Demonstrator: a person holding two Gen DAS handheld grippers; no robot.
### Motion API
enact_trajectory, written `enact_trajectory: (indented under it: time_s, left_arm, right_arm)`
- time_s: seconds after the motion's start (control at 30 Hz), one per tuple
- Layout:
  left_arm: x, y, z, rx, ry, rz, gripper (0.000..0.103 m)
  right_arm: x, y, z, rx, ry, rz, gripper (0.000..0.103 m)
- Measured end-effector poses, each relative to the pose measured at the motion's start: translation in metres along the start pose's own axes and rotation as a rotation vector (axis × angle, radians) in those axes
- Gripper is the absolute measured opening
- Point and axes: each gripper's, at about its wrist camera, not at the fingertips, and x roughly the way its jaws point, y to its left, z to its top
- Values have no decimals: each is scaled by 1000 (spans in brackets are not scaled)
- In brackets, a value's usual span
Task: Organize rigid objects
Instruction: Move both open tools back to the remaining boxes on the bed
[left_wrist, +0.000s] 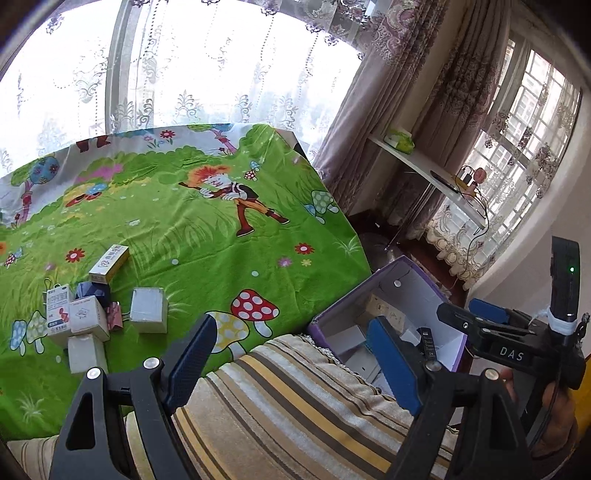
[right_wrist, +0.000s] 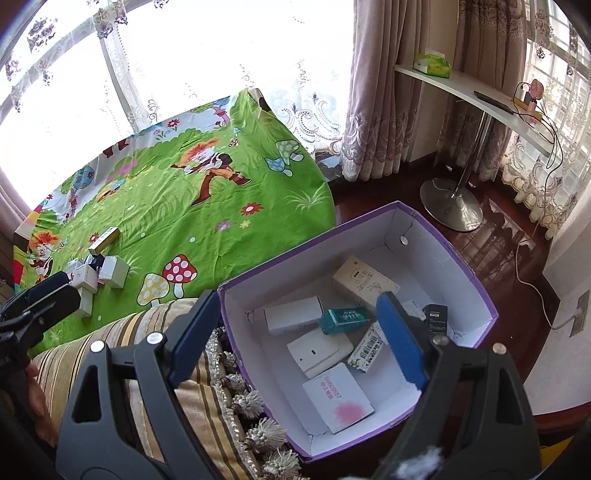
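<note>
While your right gripper (right_wrist: 299, 336) hangs released and empty over the purple box (right_wrist: 476, 280), your left gripper (left_wrist: 295, 358) gapes empty too.

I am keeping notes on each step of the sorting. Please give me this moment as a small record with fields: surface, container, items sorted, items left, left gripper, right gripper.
surface: green cartoon cloth
container: purple box, white inside, beside the striped cushion
items sorted: several small cartons in the box, among them a teal carton
items left: cluster of small boxes on the cloth
left gripper: open, empty
right gripper: open, empty, over the box
</note>
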Motion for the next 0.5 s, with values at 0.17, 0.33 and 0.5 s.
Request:
enact_trajectory:
  time_s: [0.17, 0.33, 0.5]
  left_arm:
    - [-15, 39, 13, -61, -28, 66, 85]
    - [-30, 79, 27, -116, -47, 144, 85]
    - [-37, 119, 36, -197, -62, 212, 85]
  right_arm:
    - [-1, 23, 7, -43, -2, 24, 88]
    - [-5, 56, 21, -95, -25, 58, 88]
    - [-4, 90, 37, -146, -52, 95, 88]
